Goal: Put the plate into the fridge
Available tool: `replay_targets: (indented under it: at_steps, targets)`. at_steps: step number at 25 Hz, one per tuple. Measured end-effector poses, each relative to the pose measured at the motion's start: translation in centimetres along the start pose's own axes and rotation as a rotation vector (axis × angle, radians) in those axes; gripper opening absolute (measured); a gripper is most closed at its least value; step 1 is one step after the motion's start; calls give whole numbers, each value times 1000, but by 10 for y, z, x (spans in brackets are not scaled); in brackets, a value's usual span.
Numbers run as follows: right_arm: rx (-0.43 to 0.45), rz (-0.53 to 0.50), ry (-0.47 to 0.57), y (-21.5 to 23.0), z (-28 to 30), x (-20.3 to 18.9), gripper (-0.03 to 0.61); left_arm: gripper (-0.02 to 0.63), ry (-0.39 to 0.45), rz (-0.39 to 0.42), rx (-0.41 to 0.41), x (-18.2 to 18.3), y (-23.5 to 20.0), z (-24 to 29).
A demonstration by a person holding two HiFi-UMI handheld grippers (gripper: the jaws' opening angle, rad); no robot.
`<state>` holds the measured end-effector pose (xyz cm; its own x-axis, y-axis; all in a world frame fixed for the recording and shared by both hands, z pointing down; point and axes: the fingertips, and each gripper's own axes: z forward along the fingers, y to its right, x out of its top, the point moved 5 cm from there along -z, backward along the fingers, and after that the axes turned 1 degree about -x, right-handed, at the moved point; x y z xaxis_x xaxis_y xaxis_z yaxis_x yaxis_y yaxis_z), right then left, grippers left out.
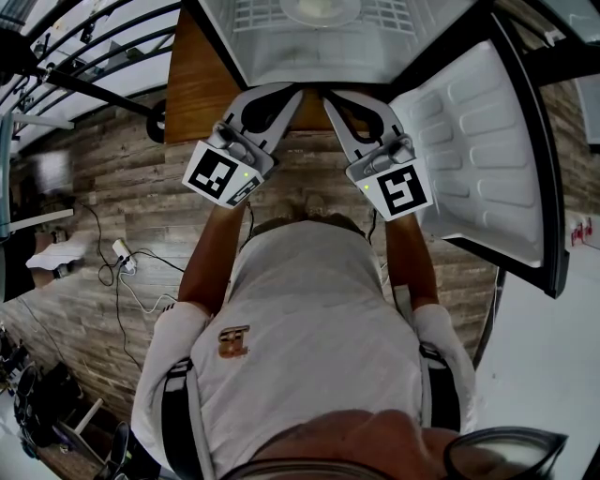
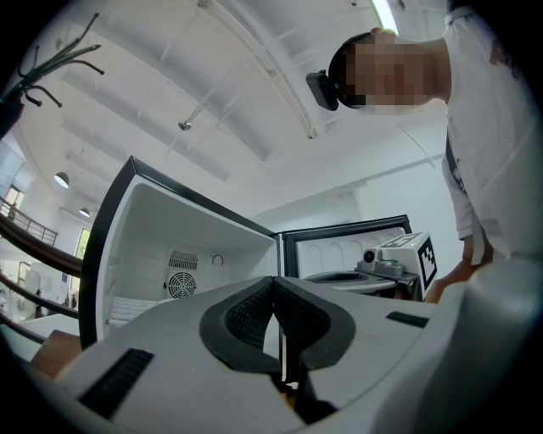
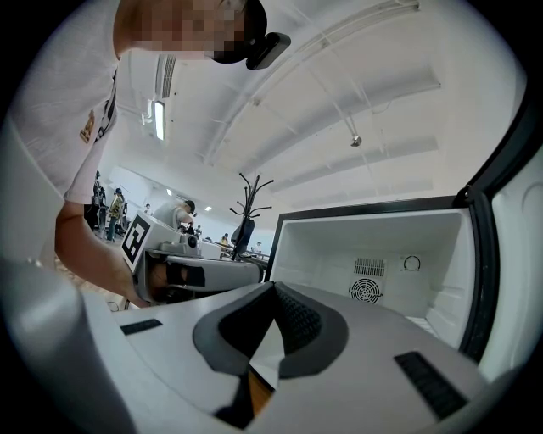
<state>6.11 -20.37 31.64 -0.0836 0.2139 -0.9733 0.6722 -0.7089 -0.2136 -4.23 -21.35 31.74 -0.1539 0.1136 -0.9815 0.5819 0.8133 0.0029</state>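
Already plate (image 1: 319, 8) in fridge (image 1: 228, 42), beyond left gripper (image 1: 289, 92), right gripper (image 1: 330, 97); both closed, empty.

Bright, even indoor light is filling all three views, and shadows are falling soft. A strip light (image 2: 386, 13) is glaring at the top edge of the left gripper view, and a ceiling lamp (image 3: 159, 119) is shining in the right gripper view. The fridge (image 1: 319, 37) is washing out to near white in the head view, possibly overexposed. Fisheye lenses are bending straight lines and blackening every corner.
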Motion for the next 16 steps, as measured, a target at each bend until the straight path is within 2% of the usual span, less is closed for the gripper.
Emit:
replay_targets:
  at_steps: [16]
  targets:
    - [-16, 13, 3, 0, -1, -3, 32, 18, -1, -11, 0, -4, -1, -1]
